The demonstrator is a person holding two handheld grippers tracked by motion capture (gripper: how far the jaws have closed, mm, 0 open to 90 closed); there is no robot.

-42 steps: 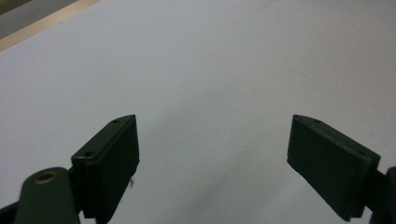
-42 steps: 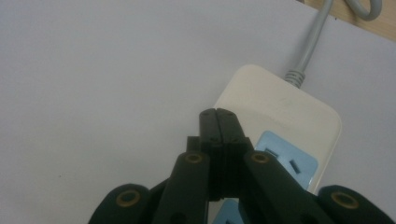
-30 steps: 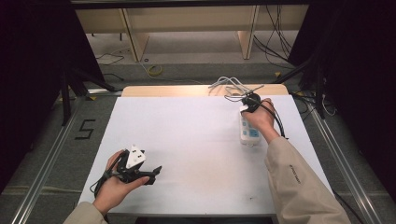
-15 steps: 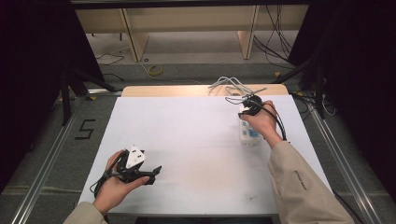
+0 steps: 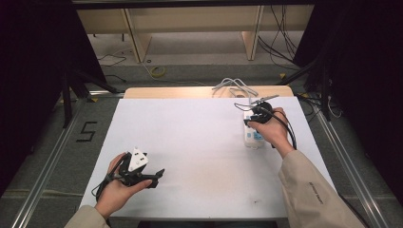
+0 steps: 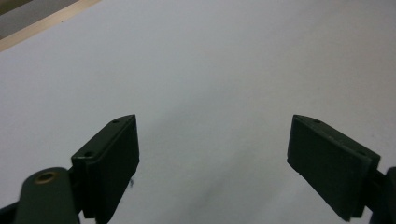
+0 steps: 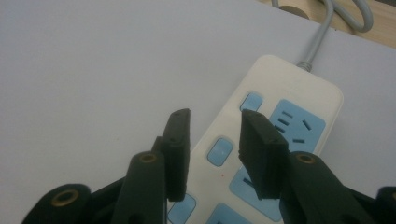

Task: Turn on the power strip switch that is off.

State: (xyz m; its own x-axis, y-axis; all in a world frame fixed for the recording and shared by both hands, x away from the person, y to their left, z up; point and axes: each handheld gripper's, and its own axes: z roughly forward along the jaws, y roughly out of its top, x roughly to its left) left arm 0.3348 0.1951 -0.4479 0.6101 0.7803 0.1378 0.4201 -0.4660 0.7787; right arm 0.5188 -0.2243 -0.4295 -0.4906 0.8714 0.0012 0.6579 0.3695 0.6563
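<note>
High view: a person sits at a white table (image 5: 190, 142) w/ a two-jaw gripper in each hand. The right gripper (image 7: 215, 140) hovers over a white power strip (image 7: 280, 116) lying flat near the table's far right edge; its grey cord (image 7: 327, 23) runs off toward the wooden far edge, where it lies in loose loops. In the right gripper view the strip shows light-blue sockets and a row of small blue rocker switches along one side. The jaws are narrowed to a small gap but not together, w/ nothing between them, and one switch (image 7: 220, 151) sits just under that gap; whether the tips touch the strip can't be told. The left gripper (image 5: 142, 175) is well apart from the strip, resting low at the table's near left, jaws spread wide, holding nothing; the left gripper view has bare white tabletop between them. Judged step: approach/alignment of the right gripper on the strip, prob. to press a switch or to grasp the strip body; no contact confirmed yet. Next move, as a judgement: lower the tips straight onto the chosen switch, keeping the narrow gap centred, or else widen the jaws if the aim is to grip the strip's sides. The strip is light and loose on a smooth surface, so it may slide or tip under an off-centre push; the left gripper could come across to steady it.
</note>
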